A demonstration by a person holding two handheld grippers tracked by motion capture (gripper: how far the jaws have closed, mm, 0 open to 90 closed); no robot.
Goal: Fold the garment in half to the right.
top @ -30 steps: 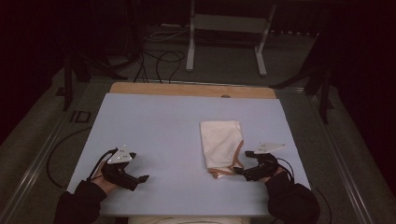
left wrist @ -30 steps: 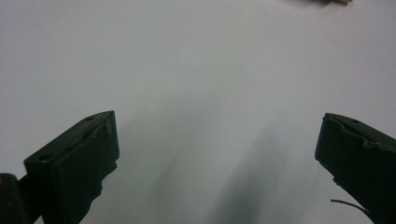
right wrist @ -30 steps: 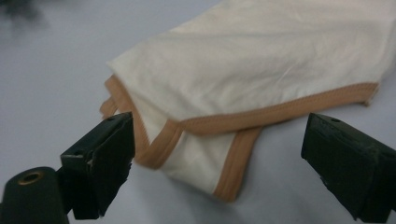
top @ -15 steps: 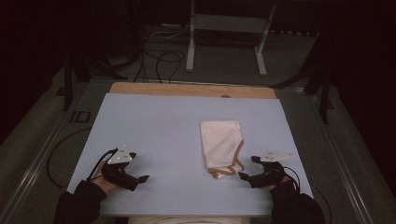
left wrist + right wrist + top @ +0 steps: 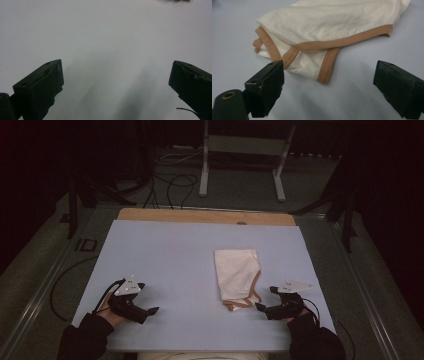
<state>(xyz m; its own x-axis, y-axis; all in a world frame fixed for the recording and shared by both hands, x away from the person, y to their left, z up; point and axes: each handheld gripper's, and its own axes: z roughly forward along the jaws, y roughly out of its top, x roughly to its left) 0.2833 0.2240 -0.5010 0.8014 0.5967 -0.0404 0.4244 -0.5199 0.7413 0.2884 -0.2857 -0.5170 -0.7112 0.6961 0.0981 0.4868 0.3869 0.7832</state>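
A folded cream cloth (image 5: 237, 279) with a tan band along its edges lies flat on the pale blue surface (image 5: 170, 255), a bit right of the middle. Its tan-trimmed end points toward the person.

The right gripper (image 5: 266, 299) sits low at the near right part of the surface, just beside the near corner of the cloth. Its jaws are wide open and hold nothing. In the right gripper view the cloth (image 5: 332, 32) lies just ahead of the right gripper (image 5: 329, 77) — the tan edge reaches down between the two black jaws, close to the left one, but I cannot tell if it touches. The cloth looks soft, with small folds, and a loop of tan band sticks out at its side.

The left gripper (image 5: 147, 300) rests at the near left part of the surface, well apart from the cloth. Its jaws are wide open too — in the left gripper view there is just bare surface (image 5: 105, 37) between them, and the left gripper (image 5: 116, 75) holds nothing.

A dark sleeve (image 5: 82, 340) covers each of the person's arms at the bottom.
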